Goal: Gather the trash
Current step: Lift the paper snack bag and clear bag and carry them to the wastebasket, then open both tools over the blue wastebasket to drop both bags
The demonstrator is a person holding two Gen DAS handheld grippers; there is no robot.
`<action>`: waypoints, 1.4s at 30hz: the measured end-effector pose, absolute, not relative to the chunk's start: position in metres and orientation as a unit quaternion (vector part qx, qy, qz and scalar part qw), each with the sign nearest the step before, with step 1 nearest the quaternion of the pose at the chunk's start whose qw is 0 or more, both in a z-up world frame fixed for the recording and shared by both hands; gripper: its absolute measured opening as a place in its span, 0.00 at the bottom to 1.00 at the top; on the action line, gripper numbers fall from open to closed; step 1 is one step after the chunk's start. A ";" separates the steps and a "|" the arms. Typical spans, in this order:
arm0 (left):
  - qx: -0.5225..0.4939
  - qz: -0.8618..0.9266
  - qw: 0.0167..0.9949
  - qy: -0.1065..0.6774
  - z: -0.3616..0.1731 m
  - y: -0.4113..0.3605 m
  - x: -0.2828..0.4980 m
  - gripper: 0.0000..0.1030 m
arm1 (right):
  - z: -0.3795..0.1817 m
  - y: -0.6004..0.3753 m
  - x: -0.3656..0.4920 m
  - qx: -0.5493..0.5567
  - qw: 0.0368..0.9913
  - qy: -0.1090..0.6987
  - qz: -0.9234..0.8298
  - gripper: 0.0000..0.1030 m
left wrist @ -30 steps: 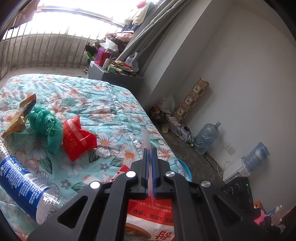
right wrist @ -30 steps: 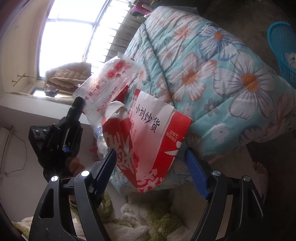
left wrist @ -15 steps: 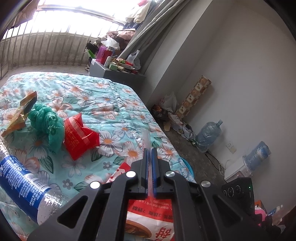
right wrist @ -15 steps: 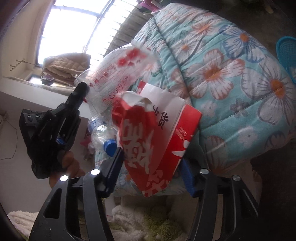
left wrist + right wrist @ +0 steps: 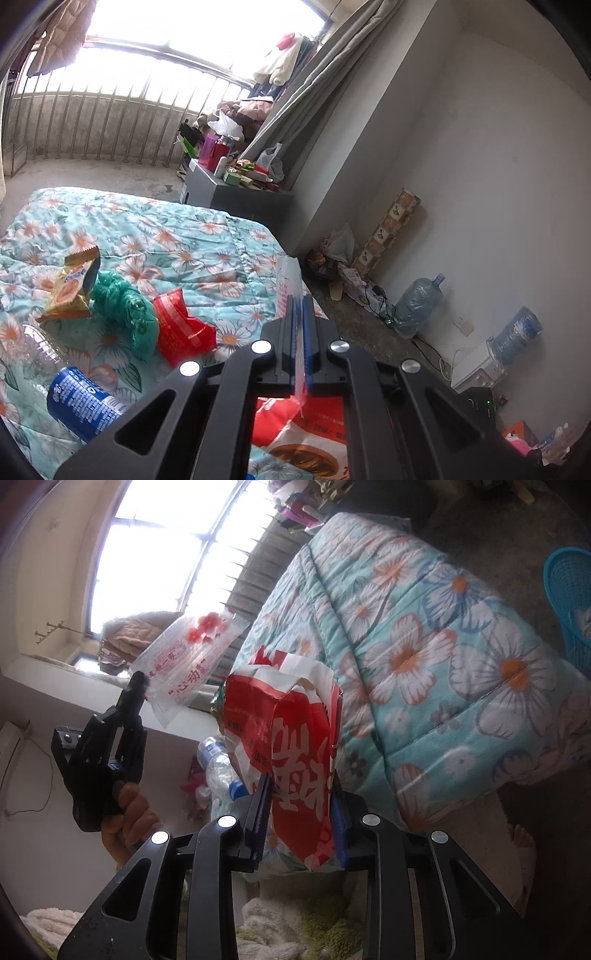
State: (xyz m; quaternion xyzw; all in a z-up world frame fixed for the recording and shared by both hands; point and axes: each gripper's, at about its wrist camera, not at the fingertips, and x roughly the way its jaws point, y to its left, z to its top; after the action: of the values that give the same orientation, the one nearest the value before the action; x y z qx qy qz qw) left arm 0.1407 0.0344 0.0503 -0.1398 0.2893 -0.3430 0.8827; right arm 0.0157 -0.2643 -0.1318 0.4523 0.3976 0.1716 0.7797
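Note:
My left gripper (image 5: 299,306) is shut on the edge of a clear plastic bag with red print (image 5: 287,277). In the right wrist view that bag (image 5: 192,657) hangs out flat from the left gripper (image 5: 138,681), which a hand holds. My right gripper (image 5: 300,781) has its jaws closing on a red and white paper bag (image 5: 295,746), which is squashed between the blue pads at the bed's near edge. On the floral quilt (image 5: 184,236) lie an orange snack wrapper (image 5: 70,284), a green plastic bag (image 5: 125,310), a red wrapper (image 5: 181,325) and a blue-labelled plastic bottle (image 5: 74,391).
A blue basket (image 5: 569,590) stands on the floor beside the bed. Water jugs (image 5: 417,302) and cables line the right wall. A cluttered grey cabinet (image 5: 221,192) sits beyond the bed. A fluffy green and white rug (image 5: 295,923) lies below my right gripper.
The right jaws have drawn in from wide apart and now pinch the paper bag, which has crumpled narrower. The left gripper has risen a little with the clear bag.

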 end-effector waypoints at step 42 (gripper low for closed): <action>0.097 -0.498 0.719 0.475 -0.041 -0.355 0.173 0.03 | -0.168 -0.513 -0.063 0.405 0.801 0.305 -0.319 0.27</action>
State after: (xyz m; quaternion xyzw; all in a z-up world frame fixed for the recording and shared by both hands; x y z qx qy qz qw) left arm 0.1727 -0.3554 -0.0412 0.0966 0.4754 -0.4978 0.7189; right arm -0.0630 -0.5132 -0.1681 0.4048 0.3054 -0.3187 0.8008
